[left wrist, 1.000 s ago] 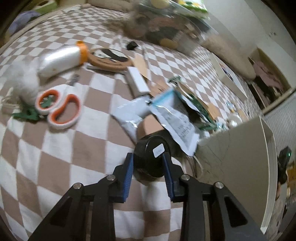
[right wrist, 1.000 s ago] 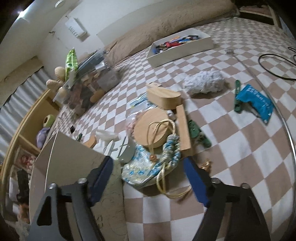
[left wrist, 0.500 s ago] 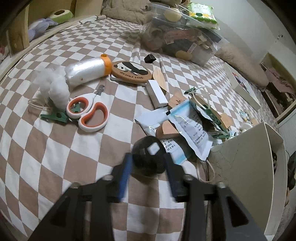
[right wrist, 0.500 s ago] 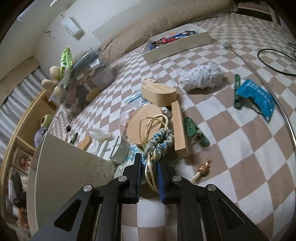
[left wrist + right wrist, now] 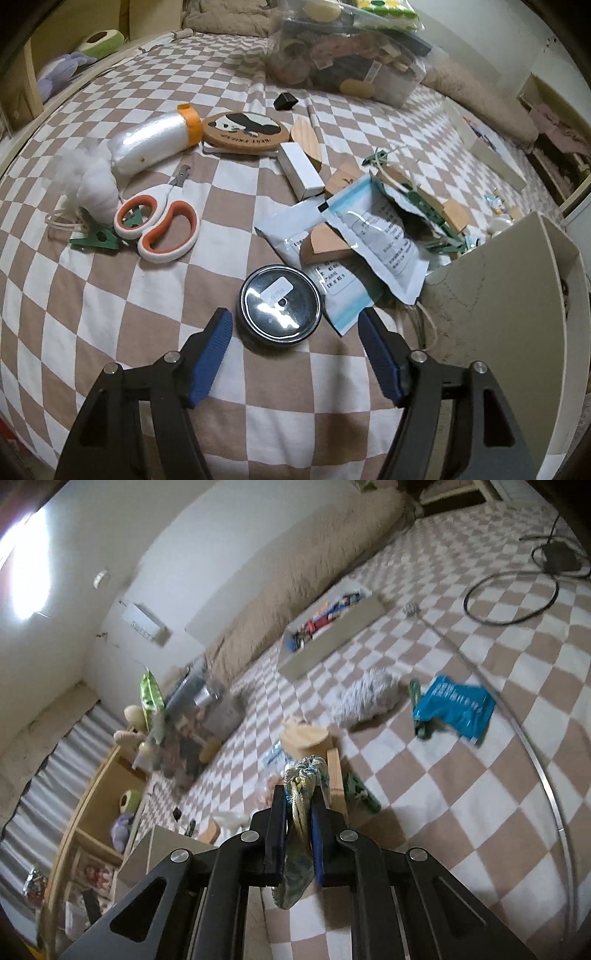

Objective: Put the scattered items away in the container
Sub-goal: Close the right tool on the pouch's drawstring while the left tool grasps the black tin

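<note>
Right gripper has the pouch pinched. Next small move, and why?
Probably carry the right gripper left and over the beige container: it is shut on the drawstring pouch, which hangs clear of the bedspread, and the container's wall sits just lower left.

The round tin (image 5: pixel 279 305) lies on the checked bedspread (image 5: pixel 92 314), near the camera, between the spread fingers of the left gripper (image 5: pixel 295 347) without touching them. The container (image 5: pixel 517 314) stands to the right of the tin. The sachets (image 5: pixel 369 243) lie between tin and container, slightly farther. The scissors (image 5: pixel 157 229) lie to the far left of the tin; the coaster (image 5: pixel 245 133) lies farther still. The right gripper (image 5: pixel 300 814) clamps the pouch (image 5: pixel 301 842) above the bedspread.
</note>
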`<state>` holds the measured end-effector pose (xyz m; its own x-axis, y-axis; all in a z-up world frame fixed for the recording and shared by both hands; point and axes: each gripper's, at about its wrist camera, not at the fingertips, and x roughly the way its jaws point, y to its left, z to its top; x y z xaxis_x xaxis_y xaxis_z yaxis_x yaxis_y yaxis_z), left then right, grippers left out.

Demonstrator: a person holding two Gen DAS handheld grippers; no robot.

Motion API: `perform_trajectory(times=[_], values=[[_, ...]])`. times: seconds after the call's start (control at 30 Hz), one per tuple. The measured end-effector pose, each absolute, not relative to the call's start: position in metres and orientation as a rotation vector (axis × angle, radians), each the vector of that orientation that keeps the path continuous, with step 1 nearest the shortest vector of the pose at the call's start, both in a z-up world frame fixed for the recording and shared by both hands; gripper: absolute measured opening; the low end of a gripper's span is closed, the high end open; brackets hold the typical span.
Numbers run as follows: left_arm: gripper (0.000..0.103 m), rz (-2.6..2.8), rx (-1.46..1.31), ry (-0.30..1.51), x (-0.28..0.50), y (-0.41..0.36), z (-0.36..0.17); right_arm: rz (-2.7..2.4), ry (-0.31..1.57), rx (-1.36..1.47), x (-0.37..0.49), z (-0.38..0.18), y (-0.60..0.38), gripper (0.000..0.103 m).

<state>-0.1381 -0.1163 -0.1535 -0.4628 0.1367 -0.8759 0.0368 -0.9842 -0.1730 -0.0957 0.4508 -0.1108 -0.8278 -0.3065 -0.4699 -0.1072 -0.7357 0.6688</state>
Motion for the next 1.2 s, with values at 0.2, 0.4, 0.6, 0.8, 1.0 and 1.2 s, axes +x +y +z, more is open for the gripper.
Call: perform_trajectory(times=[0.2, 0.4, 0.6, 0.8, 1.0, 1.2], values=[[0.07, 2.613, -1.642, -0.258, -0.146, -0.117, -0.161, -2.753, -1.027, 0.798, -0.087, -0.099, 0.449, 0.012], [0.051, 2.612, -1.655, -0.34, -0.146, -0.128, -0.163, -2.746, -1.033, 0.791, -0.087, -0.1, 0.449, 0.012], [0.051, 2.602, -1.622, -0.425, -0.142, -0.135, -0.16, -2.727, -1.003, 0.949, -0.098, -0.112, 0.443, 0.013], [0.051, 2.611, -1.624, -0.379, -0.14, -0.128, -0.157, -2.707, -0.964, 1.233, -0.117, -0.134, 0.436, 0.013], [0.051, 2.611, -1.626, -0.362, -0.14, -0.127, -0.157, -2.764, -0.964, 1.354, -0.115, -0.143, 0.444, 0.013], [0.051, 2.611, -1.614, -0.382, -0.139, -0.127, -0.156, -2.707, -0.978, 1.426, -0.118, -0.153, 0.445, 0.055]])
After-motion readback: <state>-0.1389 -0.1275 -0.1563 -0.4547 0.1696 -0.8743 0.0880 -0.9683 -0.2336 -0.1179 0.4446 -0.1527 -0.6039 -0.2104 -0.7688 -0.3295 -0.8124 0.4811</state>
